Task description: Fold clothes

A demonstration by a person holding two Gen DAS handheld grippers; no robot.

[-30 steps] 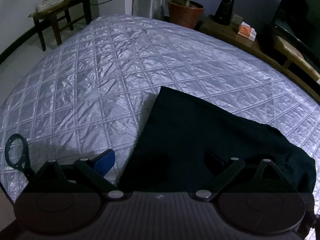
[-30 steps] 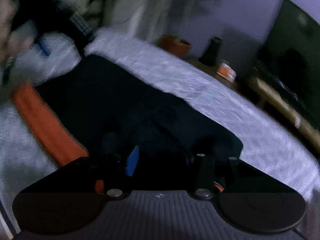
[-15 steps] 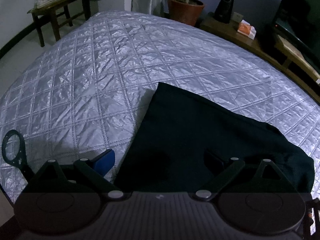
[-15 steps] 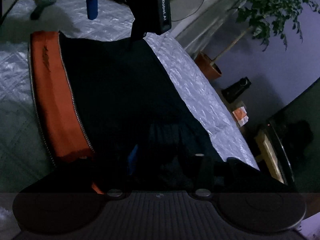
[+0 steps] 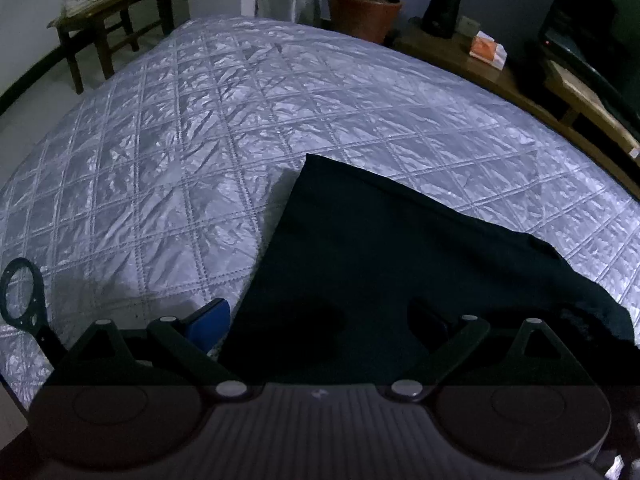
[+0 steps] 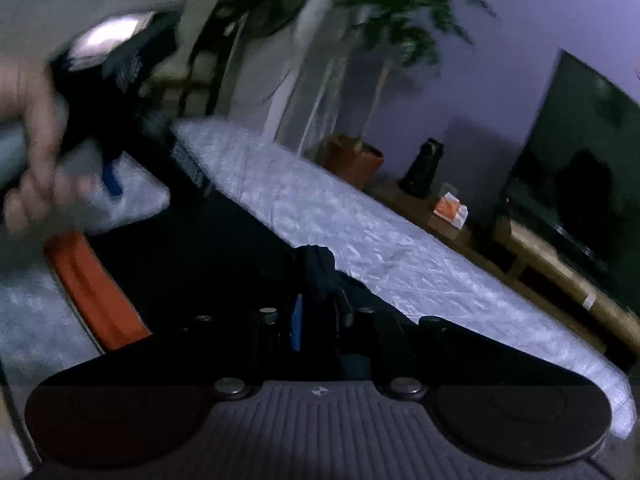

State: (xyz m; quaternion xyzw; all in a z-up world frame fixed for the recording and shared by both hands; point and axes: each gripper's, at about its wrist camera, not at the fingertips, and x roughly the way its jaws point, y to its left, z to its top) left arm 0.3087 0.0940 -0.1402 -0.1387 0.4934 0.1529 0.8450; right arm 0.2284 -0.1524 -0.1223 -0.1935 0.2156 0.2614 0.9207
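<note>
Right gripper [image 6: 316, 316] has just been closing; its jaws now stand narrow, clenched on a bunched fold of the dark garment [image 6: 224, 256], which pokes up between them as a dark knot. Blue pad visible on the left finger, cloth against it.

Left gripper [image 5: 320, 320] is spread wide, blue fingertip [image 5: 208, 322] on the quilt side, other finger over the cloth. Nothing pinched; it looks released, parked low over the near-left edge of the garment. Whether the pads touch fabric, can't tell. Too dark. In the right wrist view the person's hand [image 6: 32, 152] holding that gripper shows, blurred, beyond the garment's far-left end.

Landmark: bed [image 5: 200, 140] with silver quilted cover. Garment lies flat on the near part of the bed, far corner pointing toward the bed's middle. Orange band [image 6: 92, 288], waistband or hem, runs along the garment's left edge in the right wrist view. The rest of the bed, left of and beyond the garment, shows bare quilt. Plant pot [image 5: 364, 12] and speaker [image 5: 442, 10] sit off the bed's far end, TV [image 5: 596, 20] off its far right.

Progress, my read: early. Garment is spread and roughly squared, outline straight on two sides. Right-hand edge is picked up, so a fold is starting, not laid. No finished crease clearly visible. Left: carry the gripped edge across, lay it, smooth, repeat until compact.

Risk: grip is a bunch rather than a clean corner, so the fold may land skewed.
</note>
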